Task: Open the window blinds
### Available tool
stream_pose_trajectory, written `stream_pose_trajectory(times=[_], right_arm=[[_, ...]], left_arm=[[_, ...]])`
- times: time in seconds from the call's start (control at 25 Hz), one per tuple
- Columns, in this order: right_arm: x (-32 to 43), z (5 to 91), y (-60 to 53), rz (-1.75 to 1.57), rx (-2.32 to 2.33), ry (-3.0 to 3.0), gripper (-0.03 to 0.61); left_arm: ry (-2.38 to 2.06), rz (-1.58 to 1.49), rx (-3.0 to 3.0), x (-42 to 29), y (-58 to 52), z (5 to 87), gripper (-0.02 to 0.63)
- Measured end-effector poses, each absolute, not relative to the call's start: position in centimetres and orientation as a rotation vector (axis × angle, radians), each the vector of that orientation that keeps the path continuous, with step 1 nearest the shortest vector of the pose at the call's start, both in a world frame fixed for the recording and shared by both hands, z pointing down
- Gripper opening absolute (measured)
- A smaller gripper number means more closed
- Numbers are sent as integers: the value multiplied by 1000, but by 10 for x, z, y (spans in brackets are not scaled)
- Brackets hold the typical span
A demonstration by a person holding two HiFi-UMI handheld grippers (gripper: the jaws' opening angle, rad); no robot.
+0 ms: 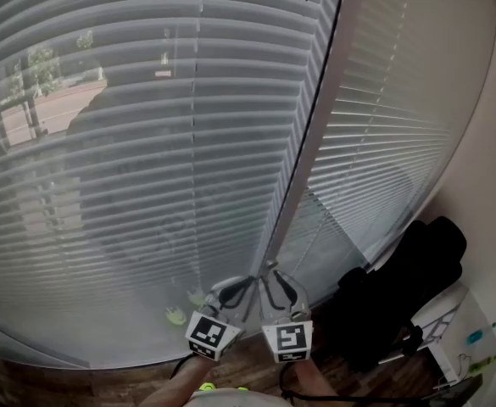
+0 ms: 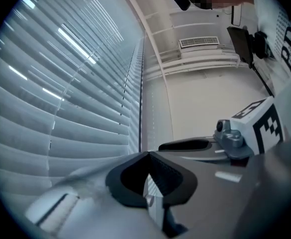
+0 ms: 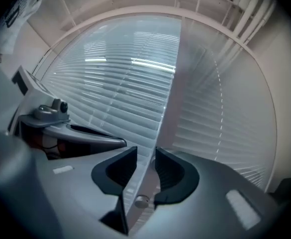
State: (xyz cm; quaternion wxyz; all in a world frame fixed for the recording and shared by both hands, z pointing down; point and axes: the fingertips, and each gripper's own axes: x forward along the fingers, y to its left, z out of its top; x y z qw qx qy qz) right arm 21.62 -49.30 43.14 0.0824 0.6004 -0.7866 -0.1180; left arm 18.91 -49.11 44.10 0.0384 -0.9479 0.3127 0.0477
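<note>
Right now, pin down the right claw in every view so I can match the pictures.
Head view: right claw at bottom centre, against the foot of the blinds.
Left gripper view: right claw at mid-right, seen from the side.
Right gripper view: right claw at bottom centre, jaws apart.
Shared landmark: the wide blind, left of the claw in all three views.

Left blind (image 1: 146, 142): wide, with pale grey horizontal slats; fully lowered, hanging flat; slats only a little tilted, so the outside shows dimly through.
Right blind (image 1: 383, 134): narrower, with whitish horizontal slats; fully lowered, just beside the left blind; slats look more tightly closed.
Lift cords (image 1: 198, 100): thin, running vertically through the slats.
</note>
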Motion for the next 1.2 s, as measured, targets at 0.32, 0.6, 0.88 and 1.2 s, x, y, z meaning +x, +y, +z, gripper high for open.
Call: stream_pose_trajectory(times=[0.32,0.6,0.88,1.2], right_arm=[[233,442,-519,-354,1773,-2300,132],[235,444,-524,-465,1733,-2224,146],[235,452,-531,-423,1693,-2235,154],[236,453,-535,-396,1703,-2279,135]], left_arm=[[1034,145,-2894,189,-509,439,-8],[1045,139,-2880,188,-513,442,-8],[1039,139,-2883,186,-512,444,-8],[1042,133,-2889,183,-510,446,-8]])
